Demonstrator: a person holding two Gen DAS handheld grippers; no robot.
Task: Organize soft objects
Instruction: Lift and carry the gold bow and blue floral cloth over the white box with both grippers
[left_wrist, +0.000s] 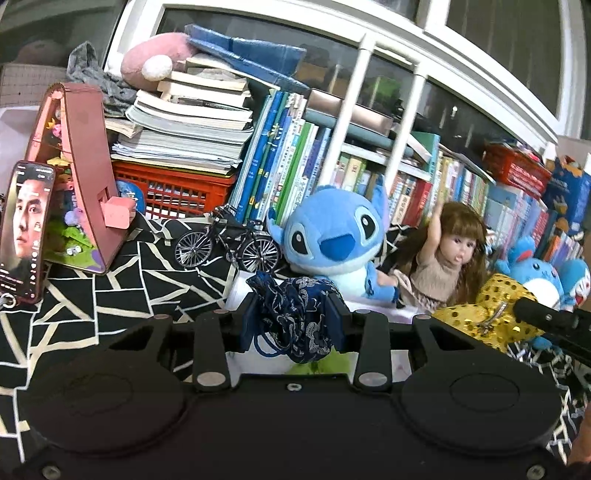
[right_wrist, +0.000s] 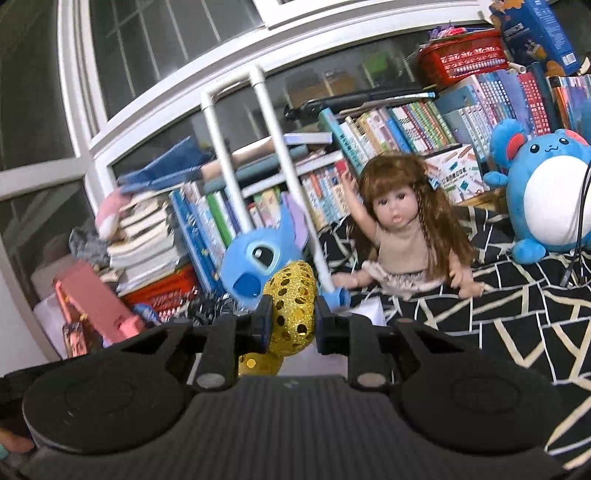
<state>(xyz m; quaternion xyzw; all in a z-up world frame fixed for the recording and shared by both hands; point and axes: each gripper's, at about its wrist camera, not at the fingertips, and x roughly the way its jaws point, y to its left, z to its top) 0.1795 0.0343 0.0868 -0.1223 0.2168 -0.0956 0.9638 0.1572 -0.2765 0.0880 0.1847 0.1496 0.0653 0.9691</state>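
Looking down the left wrist view, the left gripper (left_wrist: 295, 317) has its fingers clamped on a dark blue pouch (left_wrist: 295, 314), the patterned cloth bunched between the pads and its cord hanging loose below. Beyond it sit the Stitch plush (left_wrist: 332, 236) and the doll (left_wrist: 443, 254) on the black-and-white cloth (left_wrist: 110, 288), with the gold sequin piece (left_wrist: 491, 314) off to the right, touched by the other tool's tip. My read: keep the squeeze firm and lift clear, since that dangling cord could snag the toy bike (left_wrist: 229, 243) just beyond. What lies under the pouch is hidden by the gripper body; only a pale, greenish patch shows.

Switching to the right wrist view, the right gripper (right_wrist: 291, 321) has its fingers closed around the gold sequin piece, which bulges up between them against Stitch's chin. The blue plush (right_wrist: 546, 195) waits well apart at right. Grip depth is hard to judge, and the piece's lower end is cut off behind the fingers.
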